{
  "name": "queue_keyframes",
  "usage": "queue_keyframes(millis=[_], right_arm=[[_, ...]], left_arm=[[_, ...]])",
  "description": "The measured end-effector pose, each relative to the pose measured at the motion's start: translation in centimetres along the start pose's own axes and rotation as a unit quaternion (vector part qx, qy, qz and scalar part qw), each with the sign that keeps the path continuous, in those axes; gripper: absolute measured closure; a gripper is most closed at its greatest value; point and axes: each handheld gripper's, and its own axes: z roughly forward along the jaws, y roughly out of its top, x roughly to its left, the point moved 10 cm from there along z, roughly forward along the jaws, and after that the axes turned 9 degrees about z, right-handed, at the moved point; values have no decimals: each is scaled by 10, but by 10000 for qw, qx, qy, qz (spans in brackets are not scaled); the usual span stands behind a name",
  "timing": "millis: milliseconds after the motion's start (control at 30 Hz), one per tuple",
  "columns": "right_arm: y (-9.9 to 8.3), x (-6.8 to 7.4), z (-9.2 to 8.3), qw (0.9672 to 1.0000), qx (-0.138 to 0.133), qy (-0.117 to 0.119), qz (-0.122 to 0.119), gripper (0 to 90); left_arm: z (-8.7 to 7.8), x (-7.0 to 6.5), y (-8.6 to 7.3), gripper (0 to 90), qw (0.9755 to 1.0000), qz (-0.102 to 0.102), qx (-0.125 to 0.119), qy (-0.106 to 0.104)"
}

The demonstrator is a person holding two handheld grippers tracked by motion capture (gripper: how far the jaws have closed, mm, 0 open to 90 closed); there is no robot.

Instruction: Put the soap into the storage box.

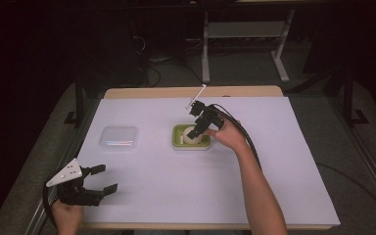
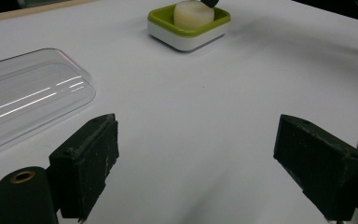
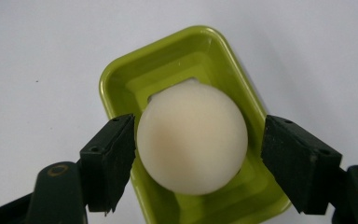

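Observation:
A cream-white ball [image 3: 192, 137] sits in a small green dish [image 3: 121, 79] with a white base, near the middle of the table [image 1: 274, 161]. My right gripper [image 3: 198, 149] hangs over the dish, open, its jaws on either side of the ball. One jaw is at the ball's edge and the other stands a little off it. From above, the right gripper [image 1: 199, 128] covers part of the ball [image 1: 191, 135] and the dish [image 1: 191, 146]. My left gripper [image 1: 105, 178] rests open and holding nothing at the table's front left. The left gripper view looks toward the far dish [image 2: 186, 39] and ball [image 2: 193, 13].
A clear plastic lid or box [image 1: 119, 137] lies left of the dish, also at the left in the left gripper view [image 2: 23, 98]. White paper covers the tabletop. Cables trail from both grippers. Beyond the table's far edge are dark floor and a white frame [image 1: 205, 49].

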Motion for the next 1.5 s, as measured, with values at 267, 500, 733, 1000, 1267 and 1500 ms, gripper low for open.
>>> queue_keyframes(millis=[267,500,733,1000,1267,1500], right_arm=[[-5,6,-9,9999,15,136,6,245],[-5,13,-20,9998,-72,196,-59,245],[-6,18,-26,9993,-167,327,-49,246],[-18,18,-29,9993,-217,296,17,245],[-26,20,-38,9988,-358,329,33,245],[-33,21,-48,9984,-485,288,44,245]], left_arm=[[1,0,0,132,10000,-2,10,7],[2,-1,0,132,10000,14,13,-1],[2,-1,0,132,10000,43,69,-1],[3,-2,0,132,10000,7,54,-11],[2,-2,-1,132,10000,16,60,-8],[3,-2,-1,132,9999,74,82,-22]])
